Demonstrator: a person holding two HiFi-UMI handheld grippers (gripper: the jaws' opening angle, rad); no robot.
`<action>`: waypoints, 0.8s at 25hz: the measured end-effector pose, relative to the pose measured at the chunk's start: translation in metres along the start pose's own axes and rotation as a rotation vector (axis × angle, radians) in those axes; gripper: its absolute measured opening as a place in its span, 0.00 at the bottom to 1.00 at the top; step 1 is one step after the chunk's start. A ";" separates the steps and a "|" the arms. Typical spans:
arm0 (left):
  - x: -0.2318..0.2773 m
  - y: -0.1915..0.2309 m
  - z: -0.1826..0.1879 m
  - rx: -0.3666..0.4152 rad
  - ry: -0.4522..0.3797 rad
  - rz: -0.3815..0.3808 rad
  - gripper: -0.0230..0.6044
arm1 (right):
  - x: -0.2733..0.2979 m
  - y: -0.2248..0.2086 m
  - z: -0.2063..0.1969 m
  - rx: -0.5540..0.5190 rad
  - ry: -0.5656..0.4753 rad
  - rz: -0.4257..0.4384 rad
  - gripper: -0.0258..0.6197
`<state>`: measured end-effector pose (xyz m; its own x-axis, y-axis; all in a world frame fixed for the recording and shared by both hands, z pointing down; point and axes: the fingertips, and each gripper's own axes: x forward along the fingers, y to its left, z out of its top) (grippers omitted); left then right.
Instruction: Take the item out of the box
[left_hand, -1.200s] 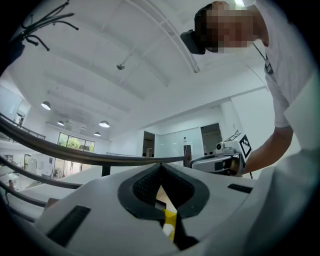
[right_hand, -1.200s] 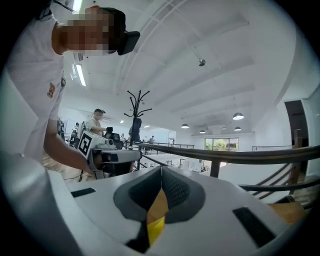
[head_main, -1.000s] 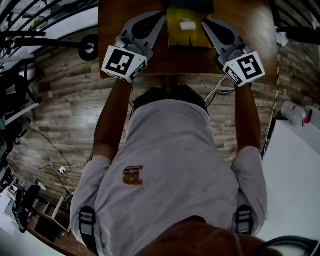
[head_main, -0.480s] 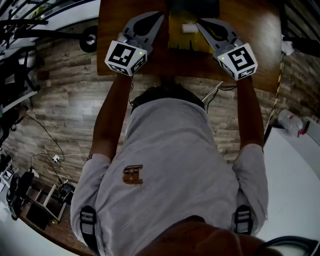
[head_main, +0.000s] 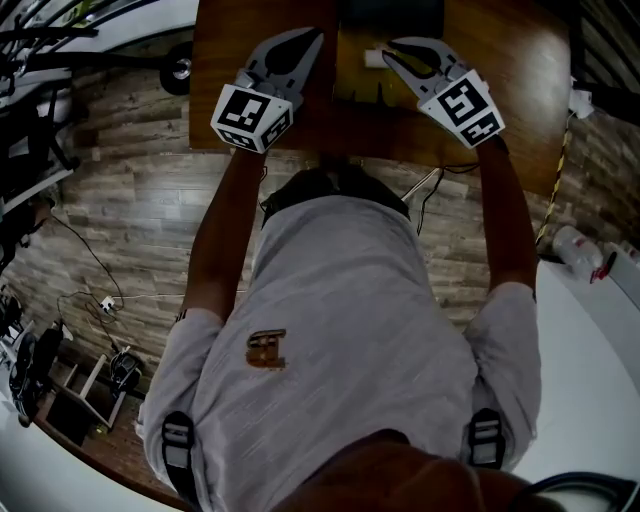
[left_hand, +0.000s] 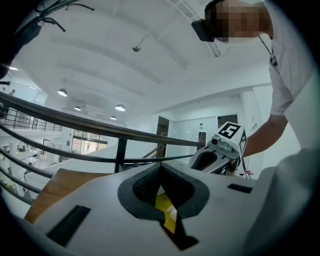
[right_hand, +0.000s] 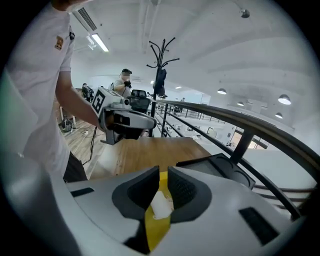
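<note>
A yellow box (head_main: 360, 88) lies open on the wooden table (head_main: 500, 90) with a small white item (head_main: 372, 58) inside. My right gripper (head_main: 388, 50) is shut, tilted down over the box's right side, with its tips just right of the item. In the right gripper view (right_hand: 163, 172) the white item (right_hand: 161, 205) and yellow box (right_hand: 156, 230) show below the narrow slit between the jaws. My left gripper (head_main: 316, 36) is shut and level, left of the box. In the left gripper view (left_hand: 161, 167), the box (left_hand: 163, 206) and item (left_hand: 172, 214) peek out under its tips.
A black tray (right_hand: 220, 165) lies on the table beyond the box, with a dark railing (right_hand: 240, 125) behind it. The person stands at the table's near edge. Cables (head_main: 430, 185) hang there. A white surface (head_main: 590, 330) with a bottle (head_main: 578, 250) is at the right.
The right gripper has swung left and tilted down over the box, ending close to the white item. The left gripper has shifted slightly inward and lower.
</note>
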<state>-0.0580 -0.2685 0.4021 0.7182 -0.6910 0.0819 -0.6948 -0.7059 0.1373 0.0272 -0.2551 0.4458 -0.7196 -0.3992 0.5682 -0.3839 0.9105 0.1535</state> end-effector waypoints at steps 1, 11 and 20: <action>0.000 0.000 -0.001 -0.004 0.002 0.004 0.07 | 0.003 0.000 -0.004 -0.005 0.016 0.011 0.09; -0.003 0.010 -0.014 -0.034 0.020 0.032 0.07 | 0.046 0.008 -0.061 -0.079 0.253 0.176 0.36; -0.003 0.020 -0.025 -0.046 0.036 0.050 0.07 | 0.077 0.008 -0.097 -0.196 0.445 0.263 0.41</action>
<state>-0.0732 -0.2770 0.4292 0.6839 -0.7188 0.1252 -0.7283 -0.6620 0.1773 0.0246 -0.2684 0.5691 -0.4465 -0.1106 0.8879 -0.0785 0.9933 0.0842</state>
